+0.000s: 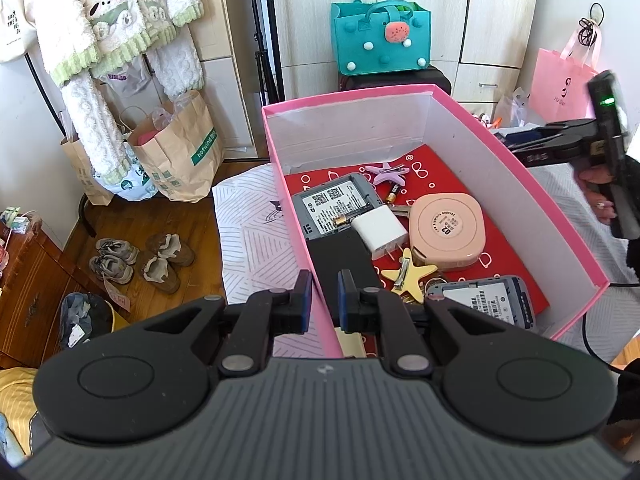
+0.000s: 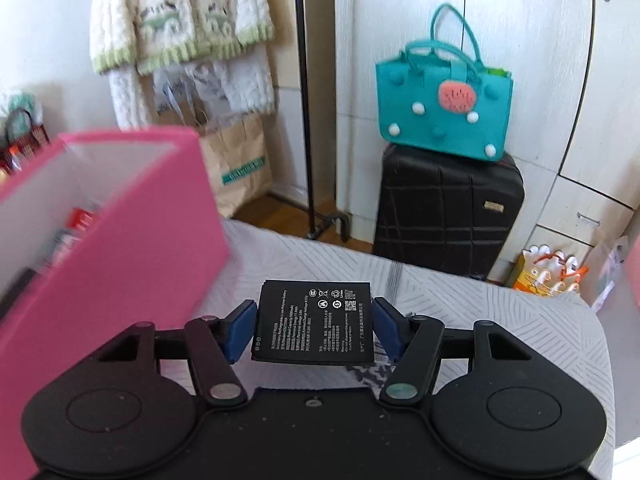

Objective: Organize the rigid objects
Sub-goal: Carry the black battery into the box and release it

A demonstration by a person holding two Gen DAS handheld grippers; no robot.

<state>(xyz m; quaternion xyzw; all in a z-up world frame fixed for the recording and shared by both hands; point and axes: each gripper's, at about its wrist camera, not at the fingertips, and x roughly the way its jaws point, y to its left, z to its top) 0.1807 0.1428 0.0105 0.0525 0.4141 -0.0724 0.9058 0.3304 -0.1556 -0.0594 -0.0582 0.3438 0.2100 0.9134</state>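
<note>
A pink box (image 1: 520, 184) with white inner walls stands on a bed. It holds a pink round case (image 1: 448, 230), a white charger (image 1: 380, 232), two grey phones (image 1: 332, 208) with their backs off, star hair clips (image 1: 408, 274) and small batteries. My left gripper (image 1: 324, 300) is shut on the box's near left wall. In the right wrist view my right gripper (image 2: 314, 328) is shut on a flat black battery (image 2: 314, 326), held above the bedspread beside the pink box (image 2: 132, 248). The right gripper (image 1: 532, 140) also shows in the left view, outside the box's right wall.
A teal felt bag (image 2: 444, 116) sits on a black suitcase (image 2: 448, 216) by the wardrobe. Paper bags (image 1: 180, 156) and shoes (image 1: 140, 258) lie on the wooden floor at left. A clothes rack with fleecy garments (image 1: 120, 20) stands behind. A pink bag (image 1: 564, 80) hangs at right.
</note>
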